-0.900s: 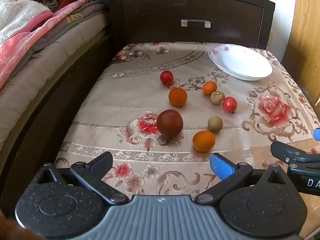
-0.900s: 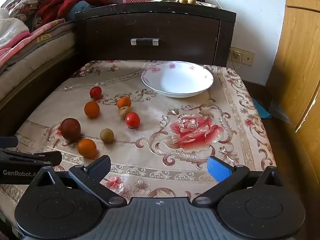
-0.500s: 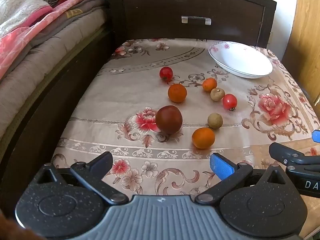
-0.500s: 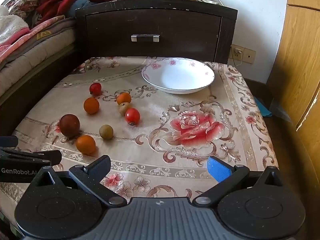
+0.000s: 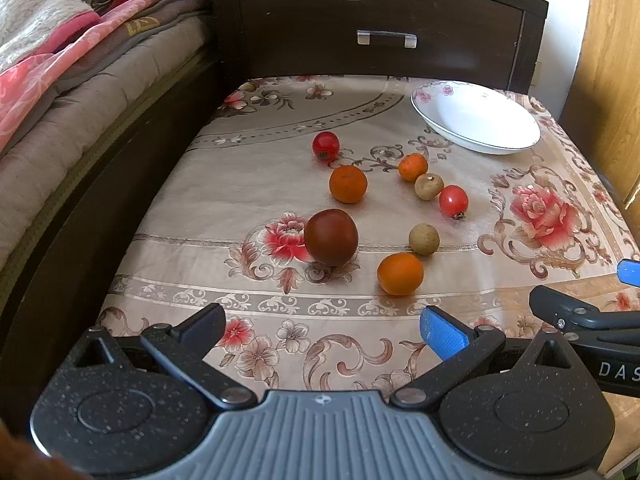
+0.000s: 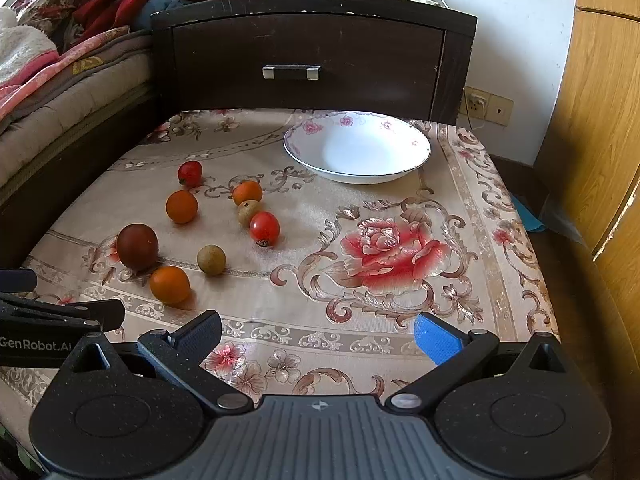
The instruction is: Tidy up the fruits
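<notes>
My left gripper (image 5: 322,330) hung wide open over the near edge of the table (image 5: 260,184), nothing between its fingers. My right gripper (image 6: 318,330) sat open and empty too, beside it; from the left camera I caught only its dark fingertip and a blue pad, the rest cut off at the frame edge. Ahead lay the fruit, loose on the floral cloth: a near orange (image 5: 400,273), a big dark red fruit (image 5: 331,237), a brownish little round fruit (image 5: 424,239) I couldn't identify, a red tomato (image 5: 453,201), and more beyond. The white bowl (image 6: 304,148) stood empty at the far right, well apart from them. Something small and round sat atop the dark drawer unit (image 6: 304,60), too tiny to tell.
</notes>
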`<state>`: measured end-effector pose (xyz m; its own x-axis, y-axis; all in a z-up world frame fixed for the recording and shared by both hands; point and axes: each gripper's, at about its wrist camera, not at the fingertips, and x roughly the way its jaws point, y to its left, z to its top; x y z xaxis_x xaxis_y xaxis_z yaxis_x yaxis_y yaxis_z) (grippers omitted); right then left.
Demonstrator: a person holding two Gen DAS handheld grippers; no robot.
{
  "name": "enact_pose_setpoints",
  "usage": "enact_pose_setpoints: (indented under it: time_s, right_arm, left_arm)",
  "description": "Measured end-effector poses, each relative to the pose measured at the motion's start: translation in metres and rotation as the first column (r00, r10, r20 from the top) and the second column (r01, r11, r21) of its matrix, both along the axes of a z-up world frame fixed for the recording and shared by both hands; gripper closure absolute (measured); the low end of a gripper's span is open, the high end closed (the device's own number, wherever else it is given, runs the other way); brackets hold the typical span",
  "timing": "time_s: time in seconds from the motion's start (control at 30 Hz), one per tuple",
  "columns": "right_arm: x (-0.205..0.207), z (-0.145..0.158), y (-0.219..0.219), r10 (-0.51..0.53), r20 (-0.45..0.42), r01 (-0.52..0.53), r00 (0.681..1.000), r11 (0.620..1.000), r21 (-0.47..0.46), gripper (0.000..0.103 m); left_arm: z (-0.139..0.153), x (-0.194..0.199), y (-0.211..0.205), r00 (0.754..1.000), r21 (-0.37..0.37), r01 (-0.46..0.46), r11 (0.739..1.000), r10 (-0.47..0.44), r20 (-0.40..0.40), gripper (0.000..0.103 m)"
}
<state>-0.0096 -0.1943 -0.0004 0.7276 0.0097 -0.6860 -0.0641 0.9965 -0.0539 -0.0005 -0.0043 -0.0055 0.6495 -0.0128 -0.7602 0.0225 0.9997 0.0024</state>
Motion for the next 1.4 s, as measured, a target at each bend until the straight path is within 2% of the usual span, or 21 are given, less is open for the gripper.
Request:
enact_pose_setpoints:
  time_s: [1.4]
  right_arm:
    - [0.0053, -0.0008, 0.0018, 0.007, -0.009, -0.007, 1.000, 1.000, -0.002, 0.006]
  left_arm:
    - [-0.0012, 0.0017, 0.0004, 1.000, 0.004, 0.003, 1.000, -0.003, -0.003, 0.000]
